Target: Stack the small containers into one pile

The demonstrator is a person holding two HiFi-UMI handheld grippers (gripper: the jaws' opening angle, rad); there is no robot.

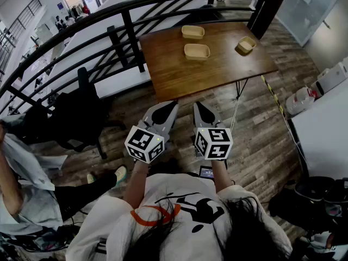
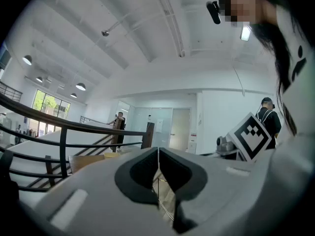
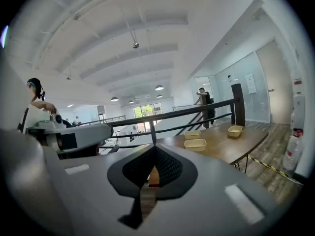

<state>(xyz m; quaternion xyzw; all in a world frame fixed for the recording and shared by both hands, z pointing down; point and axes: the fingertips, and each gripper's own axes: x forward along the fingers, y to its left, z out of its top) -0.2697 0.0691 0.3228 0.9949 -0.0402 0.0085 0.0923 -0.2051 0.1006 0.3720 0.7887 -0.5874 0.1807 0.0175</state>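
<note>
Your head cam looks steeply down over your shoulders: left gripper (image 1: 173, 106) and right gripper (image 1: 198, 107) close, wooden table (image 1: 217, 72) well beyond the jaw tips. The right gripper cam faces that table from low down. The left one tilts up at the ceiling (image 2: 147, 28); all three catch the railing (image 2: 64, 127).

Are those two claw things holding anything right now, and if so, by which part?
Nothing is held. The left gripper and right gripper both have jaws closed on nothing, and the small containers lie apart on the table.
</note>
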